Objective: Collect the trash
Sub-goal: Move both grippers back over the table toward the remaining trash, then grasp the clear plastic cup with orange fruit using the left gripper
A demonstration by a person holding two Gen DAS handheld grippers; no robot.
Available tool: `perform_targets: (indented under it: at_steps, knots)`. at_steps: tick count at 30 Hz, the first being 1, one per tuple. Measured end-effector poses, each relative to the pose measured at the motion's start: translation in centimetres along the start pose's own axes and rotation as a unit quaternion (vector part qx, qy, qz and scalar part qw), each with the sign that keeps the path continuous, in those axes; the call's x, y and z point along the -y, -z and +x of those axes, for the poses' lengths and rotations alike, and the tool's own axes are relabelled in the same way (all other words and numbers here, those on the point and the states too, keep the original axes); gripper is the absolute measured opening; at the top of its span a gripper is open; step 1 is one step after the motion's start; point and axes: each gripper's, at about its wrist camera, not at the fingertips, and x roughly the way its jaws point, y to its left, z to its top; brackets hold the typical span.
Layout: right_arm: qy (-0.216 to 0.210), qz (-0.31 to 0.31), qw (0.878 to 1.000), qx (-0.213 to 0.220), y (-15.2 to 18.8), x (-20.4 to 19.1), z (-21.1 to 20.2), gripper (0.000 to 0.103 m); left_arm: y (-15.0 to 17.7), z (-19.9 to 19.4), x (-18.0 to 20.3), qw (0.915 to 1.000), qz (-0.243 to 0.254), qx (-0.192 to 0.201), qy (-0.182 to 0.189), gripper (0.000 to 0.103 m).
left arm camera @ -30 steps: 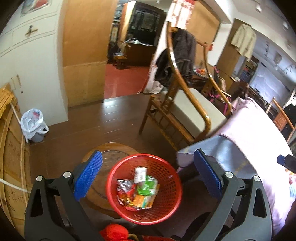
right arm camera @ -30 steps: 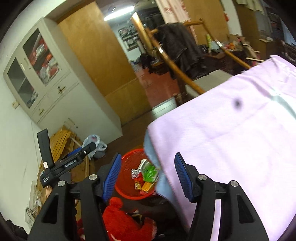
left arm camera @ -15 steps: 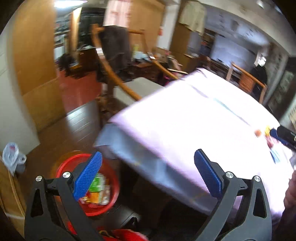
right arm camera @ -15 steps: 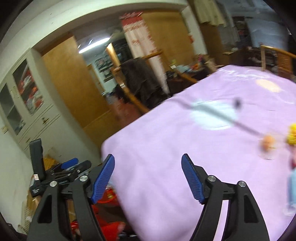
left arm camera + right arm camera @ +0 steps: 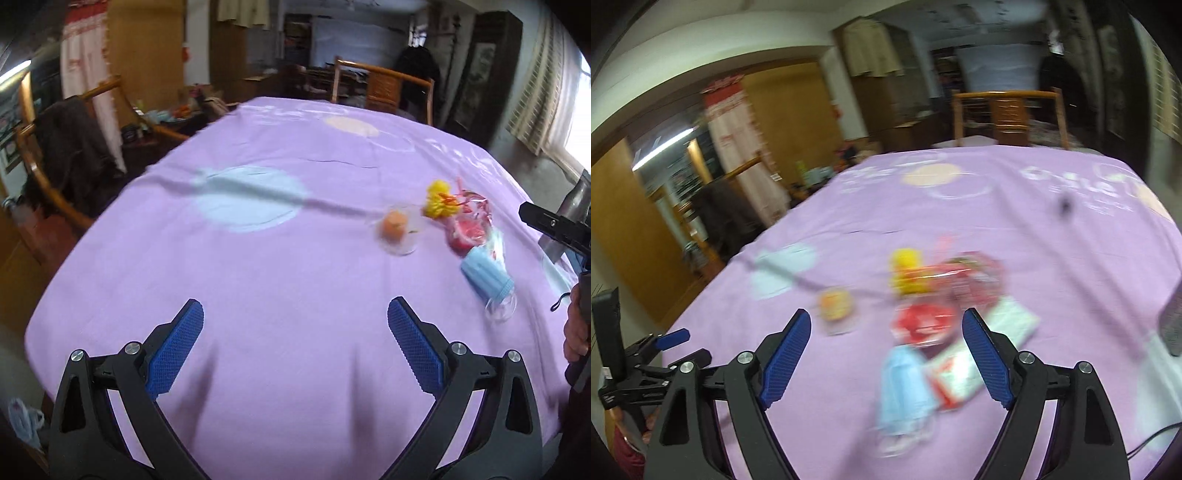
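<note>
Now both grippers face the purple tablecloth (image 5: 280, 280) instead of the red bin: next pickup.
Right gripper (image 5: 886, 354), jaws just widened and empty, hovers before the trash cluster; the blue face mask (image 5: 905, 391) lies nearest, long axis toward the camera. Left gripper (image 5: 295, 347) gapes wide, empty.

Left gripper (image 5: 295, 343) gaping; right gripper (image 5: 886, 350) (opening) empty
</note>
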Motion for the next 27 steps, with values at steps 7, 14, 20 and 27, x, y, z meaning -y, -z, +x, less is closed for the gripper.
perform_targets:
  at_steps: [7, 14, 20, 27]
  knots:
    - [0.032, 0.072, 0.997, 0.015, 0.1, 6.4, 0.7, 0.084, -4.8, 7.1, 6.8, 0.9981, 0.044, -0.036, 0.024, 0.096]
    - [0.038, 0.076, 0.996, 0.019, 0.1, 6.1, 1.0, 0.086, -5.9, 12.4, 9.2, 0.9955, 0.060, -0.072, 0.014, 0.096]
    - [0.042, 0.079, 0.996, 0.020, 0.3, 5.8, 0.2, 0.087, -5.8, 13.8, 7.3, 0.9954, 0.041, -0.087, 0.000, 0.097]
    - [0.055, 0.077, 0.995, 0.011, 0.4, 6.0, 0.8, 0.087, -5.9, 12.5, 6.1, 0.9972, 0.026, -0.066, -0.023, 0.094]
